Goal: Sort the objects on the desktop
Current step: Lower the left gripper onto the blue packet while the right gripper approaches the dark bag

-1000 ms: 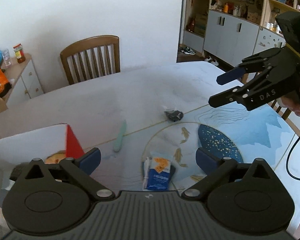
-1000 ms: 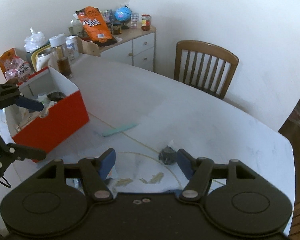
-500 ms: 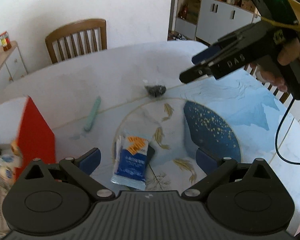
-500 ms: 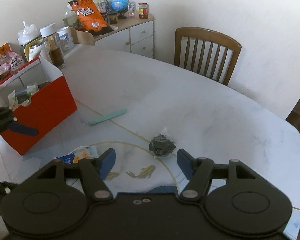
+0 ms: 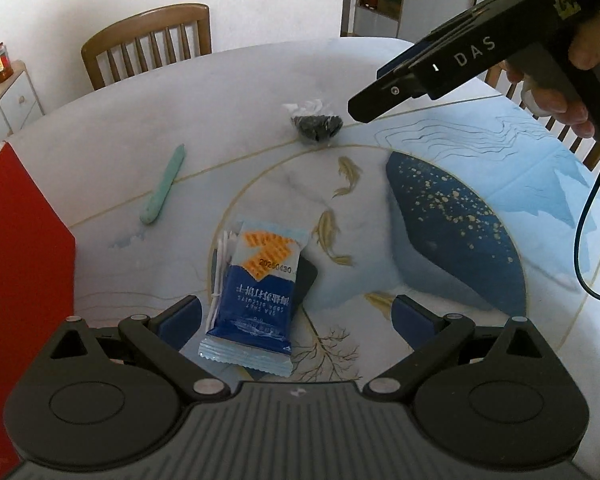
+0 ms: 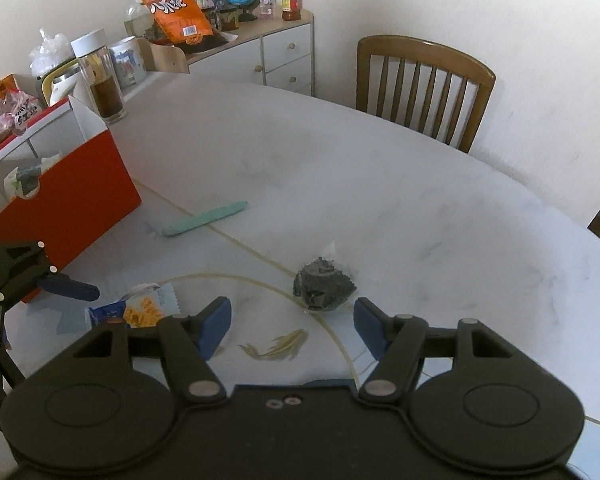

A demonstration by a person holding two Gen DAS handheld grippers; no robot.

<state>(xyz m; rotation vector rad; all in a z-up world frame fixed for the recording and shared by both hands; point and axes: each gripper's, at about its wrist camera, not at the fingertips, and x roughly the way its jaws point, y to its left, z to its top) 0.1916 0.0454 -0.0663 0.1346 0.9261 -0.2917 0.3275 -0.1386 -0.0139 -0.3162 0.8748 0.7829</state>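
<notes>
Red cardboard box (image 6: 72, 200) with white interior at bench (image 6: 380, 184) edge held assorted items, not identifiable. Loose on bench: one blue-orange biscuit packet (image 5: 256, 292), one mint-green pen-shaped stick (image 5: 163, 185), one dark lump in clear wrap (image 6: 323, 285). Left tongs (image 5: 296, 316) wide open, empty, over packet. Right tongs (image 6: 292, 324) wide open, empty, near lump.

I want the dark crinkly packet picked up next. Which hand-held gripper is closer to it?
Right. The right hand-held gripper hovers open just short of the dark packet. The left hand-held gripper is farther back, open around the blue biscuit packet.
</notes>
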